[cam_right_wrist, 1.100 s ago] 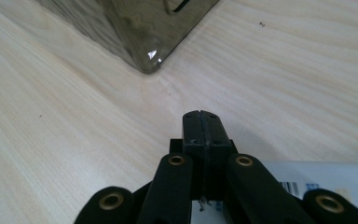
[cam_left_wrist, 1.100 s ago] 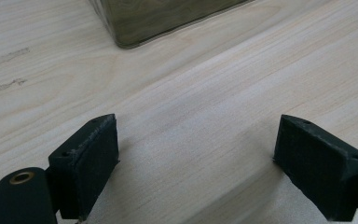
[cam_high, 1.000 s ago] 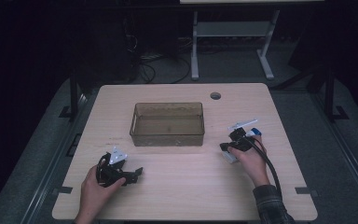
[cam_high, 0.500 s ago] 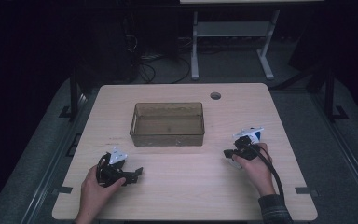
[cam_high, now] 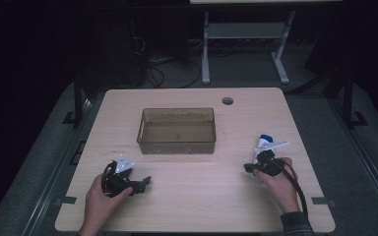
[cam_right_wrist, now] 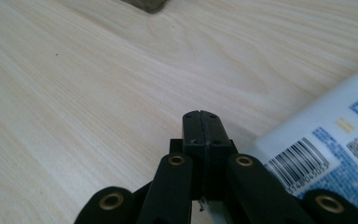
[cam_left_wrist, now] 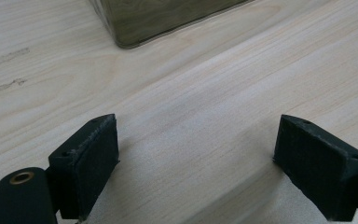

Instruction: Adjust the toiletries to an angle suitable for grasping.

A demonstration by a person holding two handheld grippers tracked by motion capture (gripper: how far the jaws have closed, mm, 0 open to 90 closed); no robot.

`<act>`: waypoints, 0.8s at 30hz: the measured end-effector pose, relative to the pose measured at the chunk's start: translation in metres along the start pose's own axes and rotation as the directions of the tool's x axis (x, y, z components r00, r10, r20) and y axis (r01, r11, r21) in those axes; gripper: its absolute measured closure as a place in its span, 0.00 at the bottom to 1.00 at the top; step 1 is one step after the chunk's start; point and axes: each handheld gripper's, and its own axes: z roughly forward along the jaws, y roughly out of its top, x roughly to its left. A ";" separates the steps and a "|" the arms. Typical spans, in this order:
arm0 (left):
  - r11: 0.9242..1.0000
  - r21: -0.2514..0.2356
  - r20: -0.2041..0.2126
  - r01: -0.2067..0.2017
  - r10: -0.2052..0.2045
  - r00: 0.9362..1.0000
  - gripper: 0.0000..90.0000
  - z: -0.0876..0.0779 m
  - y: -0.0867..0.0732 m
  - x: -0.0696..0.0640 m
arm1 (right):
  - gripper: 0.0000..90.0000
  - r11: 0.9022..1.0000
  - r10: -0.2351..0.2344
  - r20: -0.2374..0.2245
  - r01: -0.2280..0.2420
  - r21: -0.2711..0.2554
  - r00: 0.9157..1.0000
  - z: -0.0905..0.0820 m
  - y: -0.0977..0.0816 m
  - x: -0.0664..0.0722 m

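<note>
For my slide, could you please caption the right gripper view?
Shut right gripper above the wooden table, beside a white-and-blue tube.

Left hand (cam_high: 101,196) is resting low at the near left, holding the left gripper (cam_high: 145,182) with its 2 jaws standing wide apart, nothing between them. Right hand (cam_high: 275,179) is gripping the right gripper (cam_right_wrist: 200,122), pads pressing flat together, pointing left.

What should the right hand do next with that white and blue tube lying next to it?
Probably open the right tool and turn it toward the white and blue tube. Its jaws are pressed together with nothing between them, and the tube lies on the table just beside them, so it can't be picked up yet.
</note>
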 end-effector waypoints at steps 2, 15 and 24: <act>1.000 0.000 0.000 0.001 -0.001 1.000 0.14 0.000 0.000 0.000 | 1.00 1.000 0.005 -0.001 -0.005 -0.005 1.000 -0.003 -0.003 -0.001; 1.000 -0.003 0.000 0.006 -0.006 1.000 0.14 0.000 0.000 0.000 | 1.00 0.995 0.026 0.026 -0.024 -0.092 0.999 -0.025 0.003 -0.012; 1.000 -0.004 0.000 0.004 -0.004 1.000 0.14 0.000 0.000 0.000 | 1.00 0.985 0.098 0.128 -0.078 -0.151 0.987 -0.032 0.014 -0.049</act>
